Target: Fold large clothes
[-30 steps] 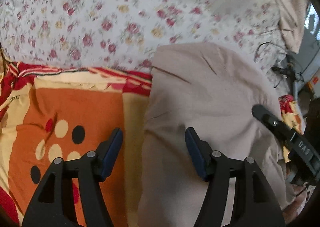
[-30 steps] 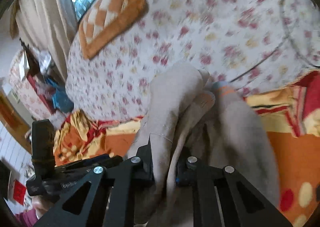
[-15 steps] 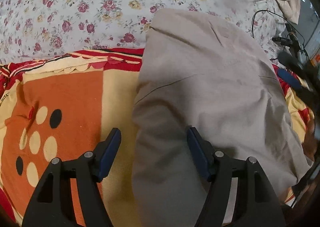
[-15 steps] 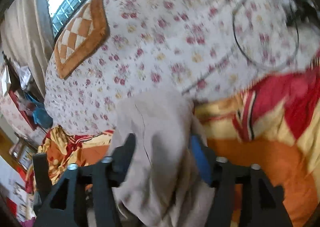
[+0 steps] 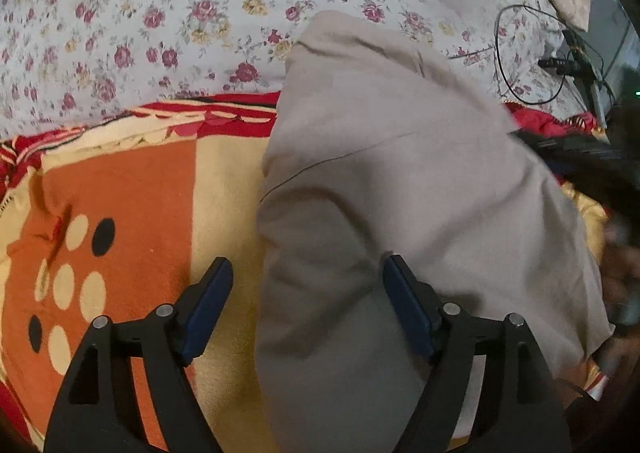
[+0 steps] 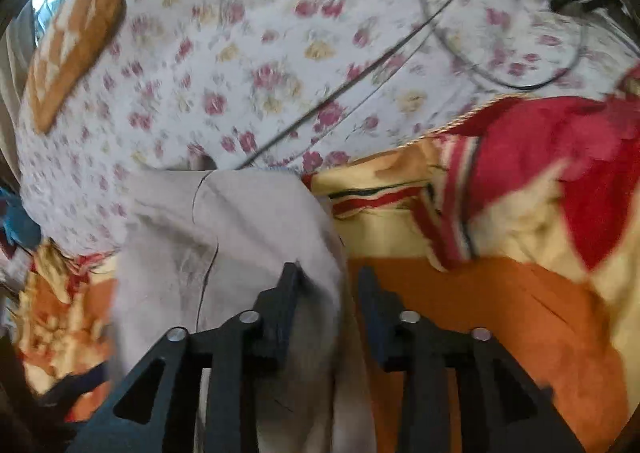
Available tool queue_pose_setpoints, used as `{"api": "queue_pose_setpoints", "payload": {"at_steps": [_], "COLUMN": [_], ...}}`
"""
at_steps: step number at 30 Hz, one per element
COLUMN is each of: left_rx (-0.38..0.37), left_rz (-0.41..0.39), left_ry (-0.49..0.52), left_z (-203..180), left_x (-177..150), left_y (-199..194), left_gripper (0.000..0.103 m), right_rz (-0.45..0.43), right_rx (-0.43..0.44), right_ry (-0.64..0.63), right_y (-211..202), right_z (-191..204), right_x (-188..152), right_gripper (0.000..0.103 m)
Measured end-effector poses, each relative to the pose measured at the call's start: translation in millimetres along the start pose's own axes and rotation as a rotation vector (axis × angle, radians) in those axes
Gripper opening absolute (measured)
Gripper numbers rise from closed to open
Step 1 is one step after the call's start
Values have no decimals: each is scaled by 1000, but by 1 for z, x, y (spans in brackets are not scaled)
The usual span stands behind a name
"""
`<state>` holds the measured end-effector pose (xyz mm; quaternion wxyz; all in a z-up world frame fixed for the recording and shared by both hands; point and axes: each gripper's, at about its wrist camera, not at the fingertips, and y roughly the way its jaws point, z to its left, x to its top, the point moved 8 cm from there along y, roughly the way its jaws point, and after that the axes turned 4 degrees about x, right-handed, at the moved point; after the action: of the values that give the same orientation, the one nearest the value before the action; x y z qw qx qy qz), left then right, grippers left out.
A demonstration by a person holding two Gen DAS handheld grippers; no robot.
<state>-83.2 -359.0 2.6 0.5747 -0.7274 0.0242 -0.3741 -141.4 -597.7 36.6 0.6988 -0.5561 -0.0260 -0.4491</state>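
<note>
Left tongs [image 5: 306, 307] opening, straddling beige garment [image 5: 400, 181] edge; right tongs [image 6: 326, 297] closing (fabric between, ungripped); cushion [image 6: 76, 41] only right view.

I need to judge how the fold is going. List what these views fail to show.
- Beige garment: near end cut off by the bottom edge, left wrist view.
- Right hand-held gripper: jaws closing; blur hides whether the pads touch cloth.
- Person's hand: blurred at the right edge, left wrist view.
- Garment type: folded over, cannot tell.
</note>
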Motion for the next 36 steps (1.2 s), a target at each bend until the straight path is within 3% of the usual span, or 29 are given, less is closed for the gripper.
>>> {"api": "queue_pose_setpoints", "payload": {"at_steps": [2, 3, 4, 6, 8, 9, 10, 11, 13, 15, 17, 19, 20, 22, 24, 27, 31, 34, 36], "left_rx": [-2, -5, -8, -7, 1, 3, 0, -17, -48, -29, -34, -38, -37, -31, -21, -15, 7, 15, 3], "left_rz": [2, 7, 9, 7, 4, 8, 15, 26, 25, 14, 35, 36, 31, 24, 22, 19, 7, 3, 3], "left_ry": [-5, -15, -22, -27, -21, -18, -17, -14, -12, -11, -21, -46, -49, -34, -18, -6, 26, 46, 48], "left_z": [-1, -1, -1, -1, -2, -2, -2, -3, -2, 1, 1, 3, 5, 4, 2, -3, -8, -10, -11], "left_x": [0, 0, 0, -1, -3, -4, -6, -8, -12, -17, -22, -25, -24, -21, -18, -16, -13, -13, -12], "left_y": [0, 0, 0, -1, -2, -4, -6, -10, -18, -17, -8, -6, -7, -10, -9, -9, -10, -9, -9], "left_gripper": [78, 78, 78, 78, 78, 78, 78, 78, 78, 85, 85, 85, 85, 85, 85, 85, 85, 85, 85], "right_rz": [-31, -40, -38, 8, 47, 59, 78, 91, 58, 18, 49, 70, 63, 33, -24, -112, -86, -50, -58], "right_rx": [97, 137, 166, 226, 231, 213, 175, 141, 106, 66, 3, -2, 13, 50, 72, 63, 109, 41, -59], "right_ry": [-3, -10, -15, -41, -62, -68, -77, -86, -142, -177, -188, -173, -160, -91, -38, -70, -153, -163, -143], "right_y": [-38, -53, -63, -74, -66, -59, -48, -41, -43, -49, -33, -28, -34, -52, -74, -92, -64, -25, -5], "right_z": [11, 21, 30, 49, 59, 60, 58, 54, 54, 50, 37, 33, 33, 30, 30, 49, 87, 88, 66], "right_x": [-3, -9, -15, -40, -56, -61, -68, -73, -81, -85, -97, -104, -102, -95, -83, -60, -42, -36, -34], "right_gripper": [50, 63, 67, 67, 67, 63, 31, 9, 9, 9, 9, 11, 13, 35, 39, 39, 38, 35, 33]}}
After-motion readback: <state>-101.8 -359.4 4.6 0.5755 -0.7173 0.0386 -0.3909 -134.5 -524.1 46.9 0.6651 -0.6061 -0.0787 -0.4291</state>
